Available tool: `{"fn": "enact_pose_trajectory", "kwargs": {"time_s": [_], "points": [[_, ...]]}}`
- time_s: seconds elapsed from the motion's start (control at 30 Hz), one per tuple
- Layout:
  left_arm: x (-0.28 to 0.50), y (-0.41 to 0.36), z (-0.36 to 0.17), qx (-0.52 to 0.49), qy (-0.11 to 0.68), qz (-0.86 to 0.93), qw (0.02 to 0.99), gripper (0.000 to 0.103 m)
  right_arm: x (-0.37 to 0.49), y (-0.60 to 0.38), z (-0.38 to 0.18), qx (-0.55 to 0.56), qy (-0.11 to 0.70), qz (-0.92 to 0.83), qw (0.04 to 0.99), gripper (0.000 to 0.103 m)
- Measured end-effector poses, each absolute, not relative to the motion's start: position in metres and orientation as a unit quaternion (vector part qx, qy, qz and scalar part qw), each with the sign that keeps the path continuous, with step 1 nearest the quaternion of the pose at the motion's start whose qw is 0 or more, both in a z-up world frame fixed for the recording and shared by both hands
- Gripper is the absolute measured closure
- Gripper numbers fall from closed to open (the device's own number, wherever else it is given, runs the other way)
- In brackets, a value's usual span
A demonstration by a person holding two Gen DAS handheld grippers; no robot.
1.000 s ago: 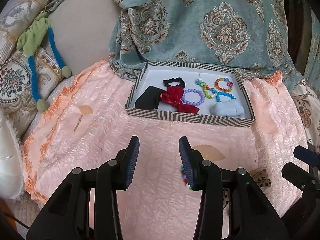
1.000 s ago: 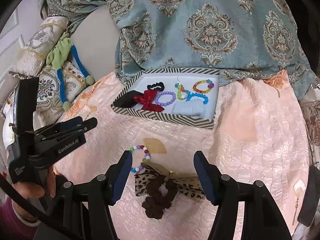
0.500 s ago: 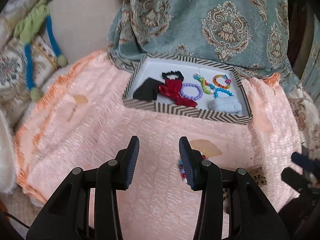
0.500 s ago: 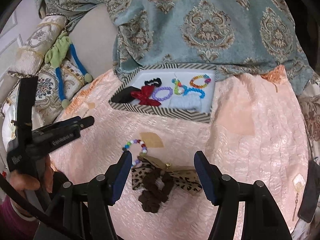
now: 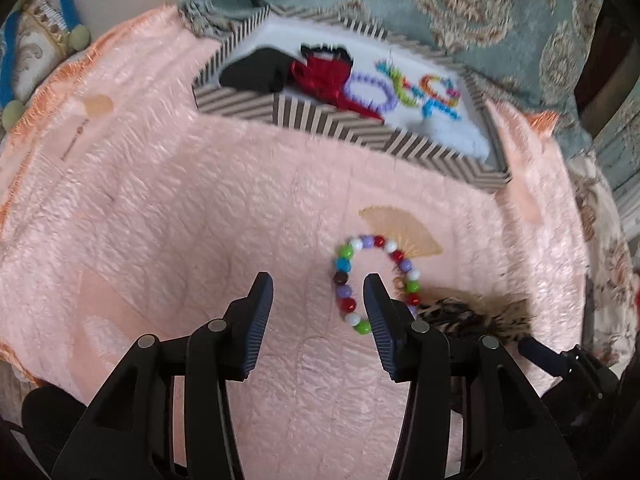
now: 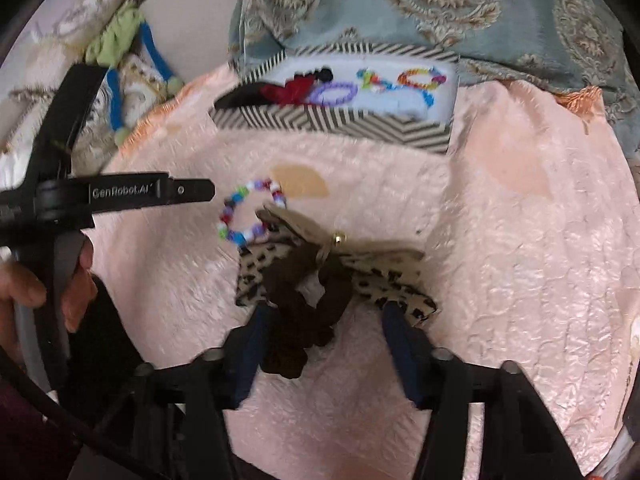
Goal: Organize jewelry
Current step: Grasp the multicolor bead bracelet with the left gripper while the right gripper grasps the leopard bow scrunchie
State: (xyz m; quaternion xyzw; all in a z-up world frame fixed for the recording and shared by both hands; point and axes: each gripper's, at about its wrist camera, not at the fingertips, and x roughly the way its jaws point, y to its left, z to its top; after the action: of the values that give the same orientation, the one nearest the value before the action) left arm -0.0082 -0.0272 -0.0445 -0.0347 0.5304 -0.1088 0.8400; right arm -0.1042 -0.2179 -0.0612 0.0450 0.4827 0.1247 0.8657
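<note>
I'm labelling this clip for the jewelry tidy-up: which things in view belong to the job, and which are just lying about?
Job:
- multicoloured bead bracelet
- leopard-print bow scrunchie
- striped tray holding sorted pieces
- left hand-held gripper
- right hand-held gripper

Lying about:
- pink quilt
- teal patterned fabric
- green-and-blue cord

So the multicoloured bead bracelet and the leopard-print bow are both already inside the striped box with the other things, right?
Not quite. The multicoloured bead bracelet and the leopard-print bow both lie on the pink cloth in front of the striped box, not inside it. The left wrist view shows the bracelet outside the box, the right wrist view shows both.
</note>
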Motion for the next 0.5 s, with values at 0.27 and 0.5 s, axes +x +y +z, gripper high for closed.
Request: {"fn": "enact_pose_trajectory", "kwargs": {"time_s": [0.27,0.5], "points": [[0.010,-0.038,-0.070,-0.015,0.532,-0.086,0.842,0.056,-0.094,-0.228,-0.080,0.075,0.460,0.121,0.876,0.088],[0.011,-0.043,-0.065,-0.005,0.522,-0.103,0.847,0.095,-0.100,-0.248,-0.050,0.089,0.427,0.116,0.892,0.091]]}}
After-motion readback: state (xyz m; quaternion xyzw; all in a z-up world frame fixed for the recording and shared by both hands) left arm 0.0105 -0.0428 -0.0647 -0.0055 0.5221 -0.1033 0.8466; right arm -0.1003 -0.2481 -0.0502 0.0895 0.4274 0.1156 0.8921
